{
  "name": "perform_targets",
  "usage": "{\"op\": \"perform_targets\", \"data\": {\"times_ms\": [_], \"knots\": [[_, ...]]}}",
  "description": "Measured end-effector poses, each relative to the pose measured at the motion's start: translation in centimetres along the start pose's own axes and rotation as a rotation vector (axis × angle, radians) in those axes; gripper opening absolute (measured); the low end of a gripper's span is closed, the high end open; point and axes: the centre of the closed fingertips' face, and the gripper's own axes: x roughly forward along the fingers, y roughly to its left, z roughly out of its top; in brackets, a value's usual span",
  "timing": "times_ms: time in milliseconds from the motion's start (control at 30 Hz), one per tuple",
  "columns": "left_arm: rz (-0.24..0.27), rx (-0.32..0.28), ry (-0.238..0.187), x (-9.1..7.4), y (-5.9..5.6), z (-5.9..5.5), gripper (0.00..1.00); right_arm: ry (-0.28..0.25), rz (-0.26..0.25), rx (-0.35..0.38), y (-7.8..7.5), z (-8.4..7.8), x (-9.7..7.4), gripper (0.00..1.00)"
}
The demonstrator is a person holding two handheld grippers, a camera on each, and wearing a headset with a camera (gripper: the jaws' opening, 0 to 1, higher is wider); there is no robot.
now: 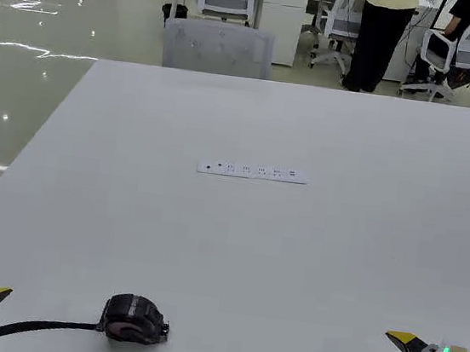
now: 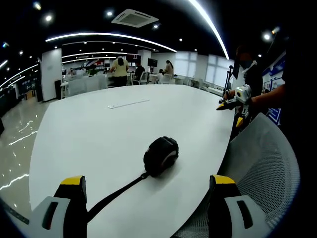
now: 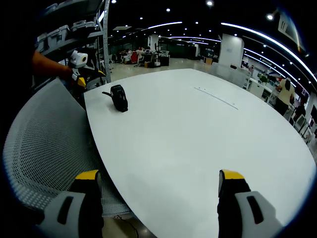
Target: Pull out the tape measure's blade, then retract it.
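Tape measure [image 1: 133, 318] lies on the worktop [image 1: 336, 257], nearer the person than the power strip [image 1: 253, 171] and left of it. Left hand-held gripper [image 2: 148, 180]: jaws spread, empty, further left of the strip, facing the black wrist strap [image 1: 36, 325]. Case is likely rigid, compact and fairly heavy; clamp across its flat sides. Blade tip cannot be made out. Right hand-held gripper [image 3: 160, 174]: jaws spread, empty, right of the strip.

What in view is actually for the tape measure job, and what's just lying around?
For the job: tape measure, left gripper, right gripper, both open.
Just lying about: white power strip mid-table, grey mesh chair at the table's far edge.
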Motion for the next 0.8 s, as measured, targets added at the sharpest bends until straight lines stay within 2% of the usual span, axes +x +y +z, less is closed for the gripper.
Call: {"op": "perform_targets", "data": {"times_ms": [367,533,633,700,800], "knots": [[-0.014,0.020,0.015,0.6,-0.2,0.4,0.99,-0.002,-0.008,0.013,-0.3,-0.1,-0.2,1.00],[-0.039,0.041,0.029,1.2,-0.5,0.8,0.99,-0.034,0.002,0.014,-0.2,1.4,-0.1,1.00],[-0.063,0.096,0.069,1.6,-0.4,0.8,0.99,-0.048,0.014,0.003,-0.2,2.4,0.1,1.00],[-0.078,0.165,0.088,1.9,-0.3,1.1,0.99,-0.056,0.021,-0.010,-0.2,3.1,0.3,1.00],[-0.115,0.197,0.104,2.4,-0.6,1.7,0.99,-0.049,0.030,-0.017,-0.3,3.7,0.9,1.00]]}}
